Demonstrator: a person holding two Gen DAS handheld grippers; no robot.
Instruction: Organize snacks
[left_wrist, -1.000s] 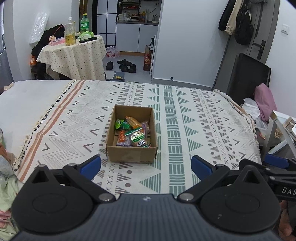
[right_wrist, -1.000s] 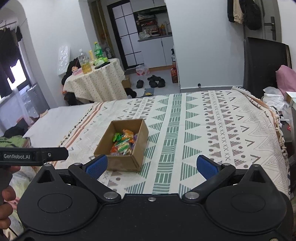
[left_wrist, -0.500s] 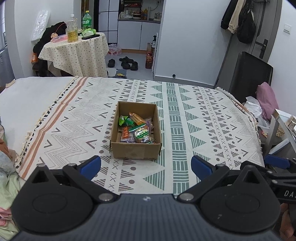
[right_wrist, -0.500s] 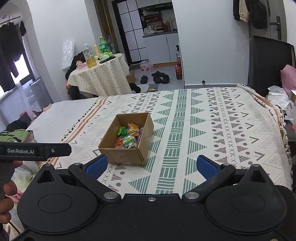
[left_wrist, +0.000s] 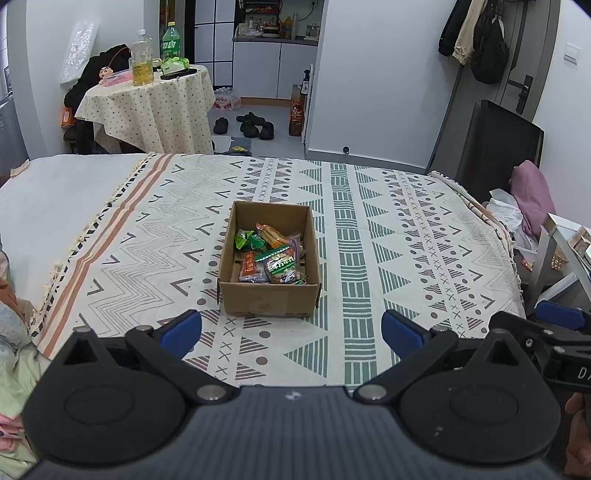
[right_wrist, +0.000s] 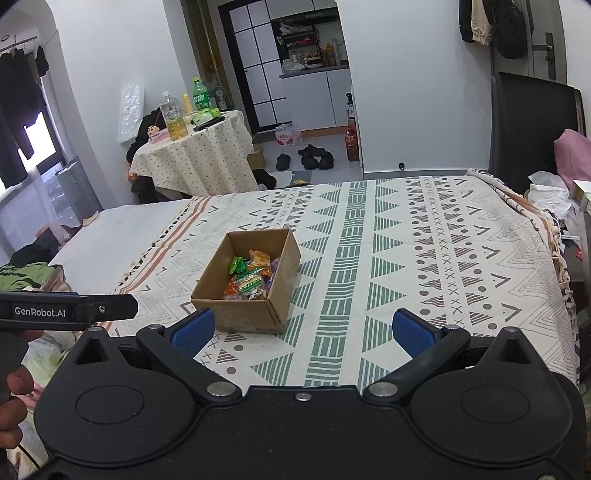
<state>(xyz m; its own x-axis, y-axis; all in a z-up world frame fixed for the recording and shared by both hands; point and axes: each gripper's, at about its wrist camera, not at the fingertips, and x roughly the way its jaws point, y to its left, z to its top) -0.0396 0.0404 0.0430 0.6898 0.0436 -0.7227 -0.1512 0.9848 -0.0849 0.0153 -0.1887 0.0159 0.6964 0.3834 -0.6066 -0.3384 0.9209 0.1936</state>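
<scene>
A brown cardboard box (left_wrist: 269, 300) stands on the patterned bed cover (left_wrist: 388, 258); it also shows in the right wrist view (right_wrist: 242, 315). Several wrapped snacks (left_wrist: 271, 256) in green, orange and purple lie inside it, also seen in the right wrist view (right_wrist: 249, 278). My left gripper (left_wrist: 291, 330) is open and empty, a little short of the box's near wall. My right gripper (right_wrist: 303, 330) is open and empty, near the box's near right corner. The right gripper's blue fingertip (left_wrist: 561, 319) shows at the far right of the left wrist view.
A round table with bottles (left_wrist: 155, 99) stands beyond the bed. Shoes (left_wrist: 255, 123) lie on the floor. A black chair (left_wrist: 491, 147) and pink cloth (left_wrist: 532, 199) are at the right. Clothes (left_wrist: 11, 332) lie at the bed's left edge.
Both grippers have drawn back and risen a little; the box now sits nearer the centre of the left wrist view. Both stay open and empty.
</scene>
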